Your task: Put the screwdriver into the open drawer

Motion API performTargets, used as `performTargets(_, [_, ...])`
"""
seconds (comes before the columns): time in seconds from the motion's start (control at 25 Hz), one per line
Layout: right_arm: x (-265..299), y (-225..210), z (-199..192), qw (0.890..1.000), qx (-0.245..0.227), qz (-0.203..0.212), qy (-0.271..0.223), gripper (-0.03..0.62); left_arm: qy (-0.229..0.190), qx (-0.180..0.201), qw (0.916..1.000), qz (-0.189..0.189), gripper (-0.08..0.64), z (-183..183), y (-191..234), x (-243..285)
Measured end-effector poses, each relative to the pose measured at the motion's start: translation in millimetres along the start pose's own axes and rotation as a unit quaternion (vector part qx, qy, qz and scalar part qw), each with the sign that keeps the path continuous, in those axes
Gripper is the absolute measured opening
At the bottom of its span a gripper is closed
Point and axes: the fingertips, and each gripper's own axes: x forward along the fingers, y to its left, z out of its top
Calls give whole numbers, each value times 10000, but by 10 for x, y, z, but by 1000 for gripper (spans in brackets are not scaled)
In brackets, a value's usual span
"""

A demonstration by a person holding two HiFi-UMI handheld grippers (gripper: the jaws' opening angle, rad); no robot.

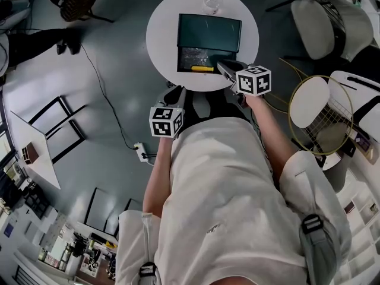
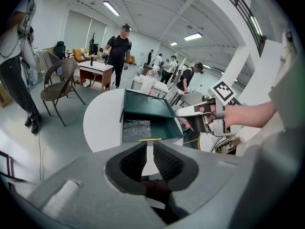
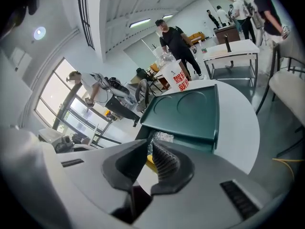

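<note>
**A:** Where is the screwdriver (image 1: 202, 68)?

**B:** In the open drawer (image 1: 189, 58); it lies crosswise near the drawer's front edge, its yellow handle plain against the crinkled clear lining; no jaw touches it.

**A:** So the placing is done?

**B:** I judge so; the tool rests inside the drawer, not on the round white table (image 1: 163, 34) and not in a grip; nothing the task sentence asks for looks left undone.

**A:** And the right gripper (image 3: 148, 149)?

**B:** Empty; its jaws are drawn nearly together with nothing between them; through the slit only a bit of yellow shows, down in the drawer beyond; in the head view it hangs just beside the drawer's right front corner, near the screwdriver but apart from it.

**A:** The left gripper (image 2: 147, 149)?

**B:** Also empty; its jaws stand a narrow slit apart above the near edge of the table, short of the drawer; it plays no part in the placing that I can see.

**A:** Anything left, then?

**B:** Only drawing the right gripper clear, I'd say; the drawer stands open under the dark green cabinet (image 1: 209, 31), and the task doesn't ask for it to be shut.
</note>
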Motion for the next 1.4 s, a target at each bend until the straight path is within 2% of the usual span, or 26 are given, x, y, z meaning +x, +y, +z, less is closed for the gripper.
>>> performTargets(0.2, [-119, 82, 42, 9997, 28, 200, -124, 9, 41, 24, 10000, -52, 52, 4, -94, 80])
performTargets(0.92, [-828, 284, 25, 9977, 81, 356, -571, 9, 395, 181, 9986, -315, 52, -207, -329, 582])
performTargets(1.2, [-1181, 421, 57, 9954, -17, 478, -831, 9, 499, 45, 9982, -322, 52, -274, -325, 826])
performTargets(1.4, [-1339, 436, 18, 9955, -143, 417, -844, 9, 745, -48, 9969, -255, 52, -392, -308, 1008])
